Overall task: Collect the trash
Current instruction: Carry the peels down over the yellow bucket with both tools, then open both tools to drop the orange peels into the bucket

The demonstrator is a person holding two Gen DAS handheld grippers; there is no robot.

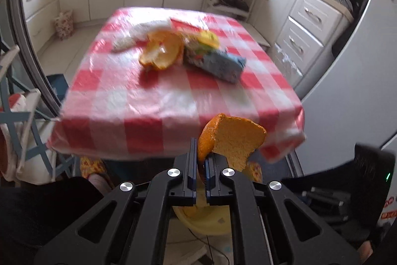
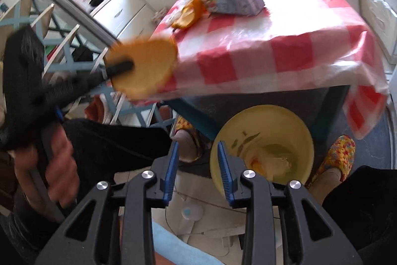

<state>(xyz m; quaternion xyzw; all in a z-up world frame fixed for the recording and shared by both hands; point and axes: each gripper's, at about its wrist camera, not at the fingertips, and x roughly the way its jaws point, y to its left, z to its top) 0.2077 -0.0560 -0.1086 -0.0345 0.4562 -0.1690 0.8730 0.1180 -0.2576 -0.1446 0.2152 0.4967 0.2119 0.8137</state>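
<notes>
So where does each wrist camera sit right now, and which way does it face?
Left wrist: on the left gripper, facing the checkered table; its jaws pinch an orange peel.
Right wrist: on the right gripper, open, above the yellow bucket; a hand and slippers show.
Shared: table, held peel, peel pile, blue wrapper.

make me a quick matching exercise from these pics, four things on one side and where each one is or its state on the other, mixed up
Things:
1. left gripper
2. right gripper
3. yellow bucket
4. blue packet

Place or state:
A. on the floor by the table
B. lying on the checked tablecloth
C. shut on a piece of orange peel
D. open, nothing between its fingers

Pairs: 1-C, 2-D, 3-A, 4-B
</notes>
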